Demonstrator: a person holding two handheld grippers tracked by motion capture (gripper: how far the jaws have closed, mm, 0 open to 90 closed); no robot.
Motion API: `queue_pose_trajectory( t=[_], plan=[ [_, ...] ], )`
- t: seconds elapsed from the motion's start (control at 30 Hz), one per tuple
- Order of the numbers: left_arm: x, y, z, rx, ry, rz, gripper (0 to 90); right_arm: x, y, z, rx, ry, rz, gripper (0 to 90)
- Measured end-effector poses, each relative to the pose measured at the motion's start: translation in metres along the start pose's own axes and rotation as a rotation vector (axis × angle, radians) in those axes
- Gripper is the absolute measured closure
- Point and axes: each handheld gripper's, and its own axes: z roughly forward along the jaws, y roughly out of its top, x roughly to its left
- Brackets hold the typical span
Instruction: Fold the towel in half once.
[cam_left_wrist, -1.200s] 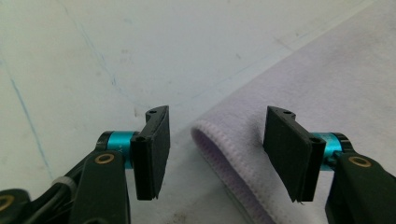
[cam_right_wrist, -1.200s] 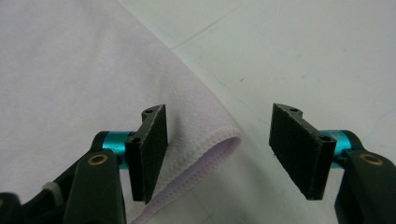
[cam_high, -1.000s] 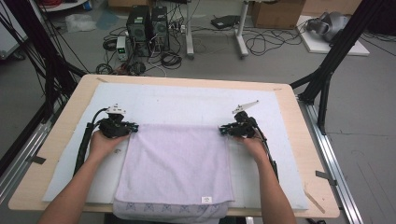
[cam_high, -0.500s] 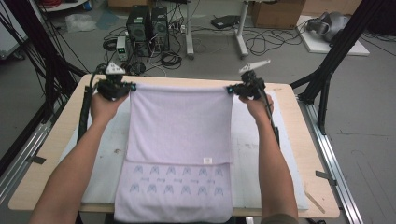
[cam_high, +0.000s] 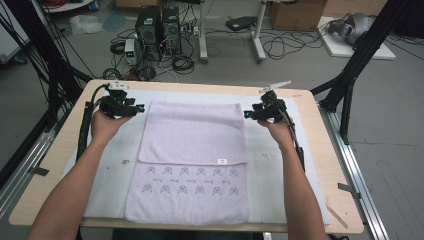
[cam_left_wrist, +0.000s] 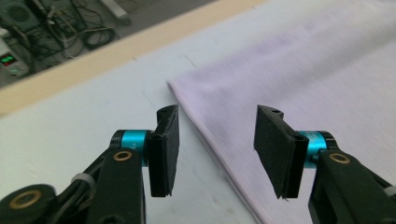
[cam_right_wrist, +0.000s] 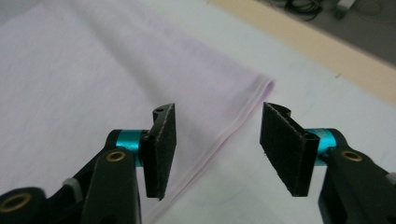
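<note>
While the lilac towel (cam_high: 192, 165) lay flat along the middle of the desk (cam_high: 65, 160), its near end reached almost to the desk's near edge and showed one layer printed with two rows of small motifs. Beyond that printed strip the cloth lay doubled: a plain upper layer covered the far part, its free hem running across the towel with a small white label (cam_high: 222, 161) near the hem's right end. A white mat (cam_high: 270, 170) under the towel covered most of the desk, probably to give the cloth a clean, even bed. Farther off, near the far-left corner of the fold, the left gripper (cam_high: 137, 107) hovered with its jaws apart and nothing between them; they had just been opening, and in the left gripper view the towel's corner (cam_left_wrist: 173, 85) lay free on the mat below the pads. Near the far-right corner the right gripper (cam_high: 248, 114) matched it, its jaws likewise just opened and empty above the layered edge (cam_right_wrist: 243, 116). Holding both corners at once would have kept the folded edge straight and square to the desk's far edge. Cables (cam_high: 170, 60) and equipment sat on the floor beyond.
</note>
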Motion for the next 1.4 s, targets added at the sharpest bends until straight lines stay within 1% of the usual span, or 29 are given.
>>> queue_pose_trajectory(
  t=[0.03, 0.07, 0.1, 0.13, 0.17, 0.2, 0.23, 0.27, 0.3, 0.37, 0.43, 0.47, 0.53, 0.6, 0.67, 0.7, 0.73, 0.77, 0.8, 0.87, 0.93, 1.0, 1.03, 1.13, 1.17, 1.27, 1.3, 1.33, 1.4],
  plan=[
    [-0.003, -0.006, -0.001, 0.007, -0.010, 0.008, 50.5, 0.003, -0.004, 0.002, 0.030, 0.025, 0.007, 41.7],
    [-0.007, -0.013, -0.002, 0.003, -0.023, 0.007, 50.1, 0.010, -0.009, 0.001, 0.025, 0.023, -0.020, 43.2],
    [-0.010, -0.018, -0.004, 0.001, -0.033, 0.016, 49.9, 0.017, -0.014, -0.001, 0.001, 0.023, -0.044, 44.7],
    [-0.014, -0.023, -0.006, -0.002, -0.044, 0.023, 49.9, 0.022, -0.020, -0.002, -0.024, 0.039, -0.051, 45.4],
    [-0.018, -0.027, -0.009, -0.009, -0.055, 0.027, 49.8, 0.027, -0.024, -0.003, -0.017, 0.050, -0.060, 45.1],
    [-0.020, -0.030, -0.011, -0.003, -0.067, 0.035, 49.9, 0.033, -0.028, -0.003, -0.007, 0.062, -0.065, 45.2],
    [-0.026, -0.034, -0.015, -0.004, -0.081, 0.056, 49.8, 0.036, -0.031, -0.004, -0.013, 0.071, -0.071, 45.8],
    [-0.030, -0.038, -0.018, -0.016, -0.088, 0.062, 50.1, 0.042, -0.037, -0.006, -0.020, 0.080, -0.087, 46.5],
    [-0.033, -0.042, -0.022, -0.016, -0.096, 0.072, 50.4, 0.047, -0.040, -0.008, -0.023, 0.086, -0.091, 46.4],
    [-0.040, -0.049, -0.028, -0.032, -0.120, 0.079, 51.0, 0.056, -0.049, -0.012, -0.057, 0.112, -0.095, 46.9],
    [-0.045, -0.055, -0.033, -0.028, -0.140, 0.081, 51.7, 0.063, -0.057, -0.013, -0.068, 0.128, -0.102, 47.6],
    [-0.047, -0.058, -0.036, -0.036, -0.147, 0.079, 51.7, 0.066, -0.062, -0.014, -0.065, 0.140, -0.098, 48.3],
    [-0.052, -0.066, -0.041, -0.043, -0.165, 0.084, 51.9, 0.071, -0.070, -0.014, -0.065, 0.149, -0.110, 49.7],
    [-0.056, -0.074, -0.044, -0.048, -0.184, 0.083, 52.8, 0.074, -0.079, -0.014, -0.069, 0.161, -0.112, 51.3],
    [-0.058, -0.081, -0.045, -0.047, -0.209, 0.081, 53.5, 0.075, -0.084, -0.013, -0.023, 0.183, -0.108, 53.8],
    [-0.059, -0.084, -0.045, -0.045, -0.219, 0.080, 55.3, 0.076, -0.085, -0.012, -0.003, 0.200, -0.112, 57.3],
    [-0.060, -0.087, -0.045, -0.040, -0.227, 0.088, 55.8, 0.077, -0.087, -0.012, -0.007, 0.201, -0.120, 57.6],
    [-0.062, -0.091, -0.043, -0.038, -0.230, 0.089, 55.9, 0.080, -0.091, -0.011, -0.033, 0.194, -0.127, 58.3],
    [-0.063, -0.093, -0.042, -0.028, -0.234, 0.093, 56.5, 0.082, -0.095, -0.010, -0.042, 0.202, -0.129, 59.3],
    [-0.066, -0.096, -0.041, -0.034, -0.239, 0.101, 57.3, 0.083, -0.099, -0.008, -0.025, 0.202, -0.128, 59.3],
    [-0.067, -0.097, -0.039, -0.022, -0.243, 0.113, 58.6, 0.085, -0.105, -0.007, -0.037, 0.210, -0.131, 60.2],
    [-0.068, -0.100, -0.037, -0.013, -0.255, 0.109, 58.7, 0.086, -0.108, -0.007, -0.031, 0.199, -0.139, 59.8],
    [-0.069, -0.102, -0.036, 0.000, -0.260, 0.115, 59.0, 0.087, -0.109, -0.007, -0.026, 0.206, -0.130, 59.1],
    [-0.073, -0.105, -0.032, 0.038, -0.261, 0.140, 60.8, 0.089, -0.109, -0.007, -0.018, 0.202, -0.133, 58.3],
    [-0.073, -0.105, -0.031, 0.041, -0.261, 0.146, 61.1, 0.091, -0.108, -0.005, -0.010, 0.192, -0.151, 58.3],
    [-0.074, -0.105, -0.030, 0.039, -0.258, 0.149, 62.6, 0.095, -0.109, 0.000, 0.022, 0.178, -0.176, 58.7],
    [-0.074, -0.106, -0.030, 0.039, -0.257, 0.149, 63.8, 0.095, -0.109, 0.001, 0.017, 0.178, -0.185, 60.2],
    [-0.074, -0.106, -0.030, 0.039, -0.253, 0.152, 65.4, 0.094, -0.109, 0.000, 0.016, 0.176, -0.186, 61.9],
    [-0.074, -0.106, -0.029, 0.039, -0.240, 0.162, 70.0, 0.091, -0.110, 0.001, 0.010, 0.184, -0.168, 65.1]
  ],
)
